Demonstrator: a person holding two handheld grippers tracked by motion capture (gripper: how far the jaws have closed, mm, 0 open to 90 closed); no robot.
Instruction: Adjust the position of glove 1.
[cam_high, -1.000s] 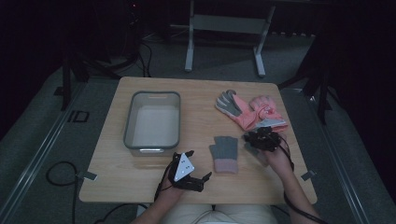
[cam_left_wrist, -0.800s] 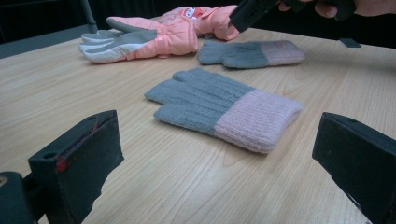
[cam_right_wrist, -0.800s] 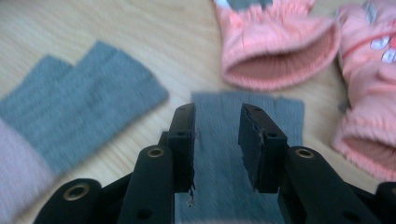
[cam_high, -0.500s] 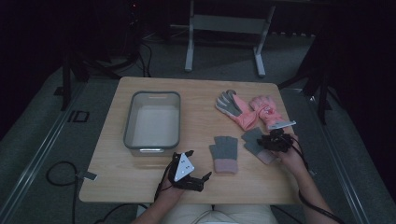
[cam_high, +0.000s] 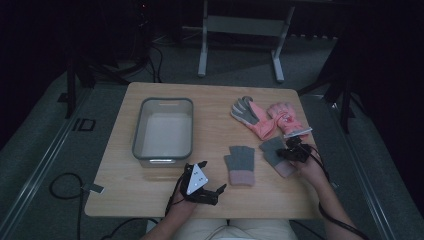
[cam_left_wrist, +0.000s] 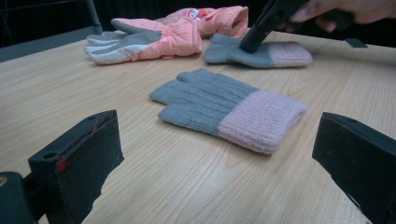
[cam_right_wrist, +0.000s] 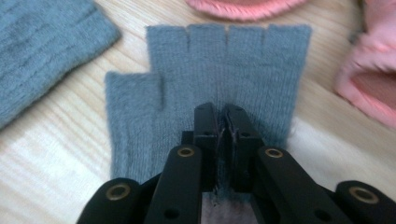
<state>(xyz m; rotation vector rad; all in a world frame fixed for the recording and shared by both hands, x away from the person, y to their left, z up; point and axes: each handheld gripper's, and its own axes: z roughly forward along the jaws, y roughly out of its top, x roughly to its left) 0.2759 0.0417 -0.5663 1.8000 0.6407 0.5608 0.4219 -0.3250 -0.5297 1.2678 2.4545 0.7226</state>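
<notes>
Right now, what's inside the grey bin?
The grey bin looks empty: pale floor showing in the high view. The strip behind its near wall is hidden.

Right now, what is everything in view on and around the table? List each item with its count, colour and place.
Table: 1, light wood, centre of the high view.
Bin: 1, grey rim, pale inside, left half of the table, nothing visible in it.
Knit gloves: 2, grey with pink cuffs; the free knit glove lies flat at front centre, the pinched knit glove lies to its right.
Padded gloves: 2, pink with grey palms, right rear of the table.
Metal frame: 1, grey, on the floor behind the table.
Left gripper: 1, black, open, near the table's front edge.
Right gripper: 1, black, shut on the pinched knit glove.
</notes>
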